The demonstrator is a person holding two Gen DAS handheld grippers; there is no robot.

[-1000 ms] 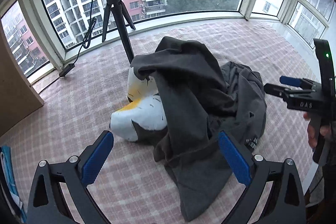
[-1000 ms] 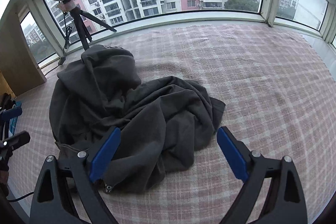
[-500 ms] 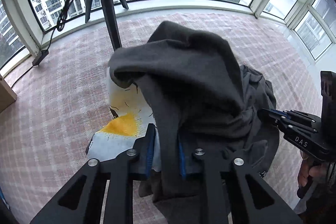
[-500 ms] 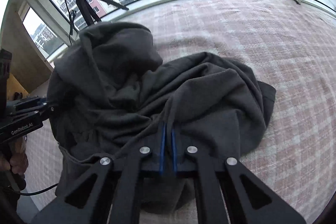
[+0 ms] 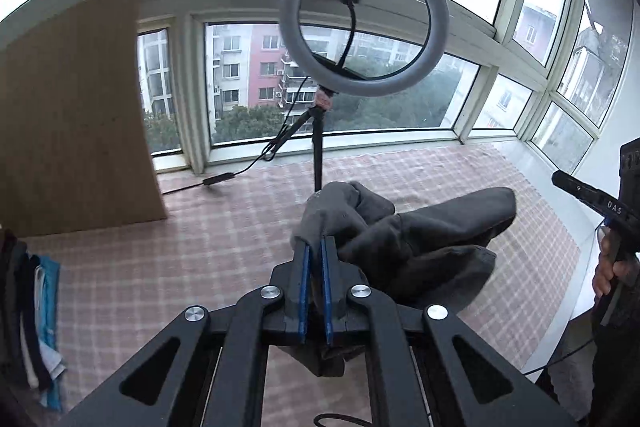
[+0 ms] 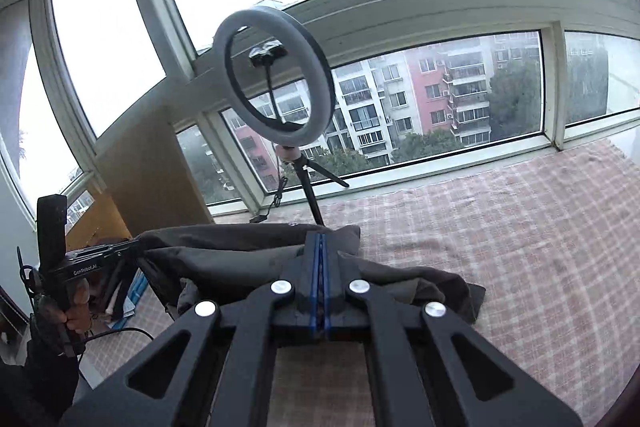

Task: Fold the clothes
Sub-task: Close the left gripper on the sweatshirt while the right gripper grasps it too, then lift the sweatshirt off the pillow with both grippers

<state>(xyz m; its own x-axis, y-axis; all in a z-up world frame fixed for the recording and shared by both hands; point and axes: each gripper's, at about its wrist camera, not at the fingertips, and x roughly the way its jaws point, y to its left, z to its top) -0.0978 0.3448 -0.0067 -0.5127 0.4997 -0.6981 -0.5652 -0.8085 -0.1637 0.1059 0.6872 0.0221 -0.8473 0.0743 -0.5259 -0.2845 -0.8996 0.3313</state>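
My left claw point(image 5: 314, 255) is clamped on a bunch of the dark grey garment point(image 5: 420, 231), cloth wedged between its blue pads. My right claw point(image 6: 320, 259) is pinched shut on another edge of the same garment point(image 6: 224, 259). Half a second ago both claws had just bitten into it while it sat heaped on the checked bed cover point(image 5: 200, 247); a second ago both stood wide open over the heap. Now both have lifted, the cameras tipped up toward the windows, and the garment hangs slung between the two grips, with its lower folds sagging out of sight below.

I read that as the pick-up done and the spread-out under way: the garment is off the bed but bunched, not flat, so no fold can be made yet. The white and yellow print seen earlier no longer shows.

Farther off stands the ring light point(image 5: 362, 19) on its tripod by the window.
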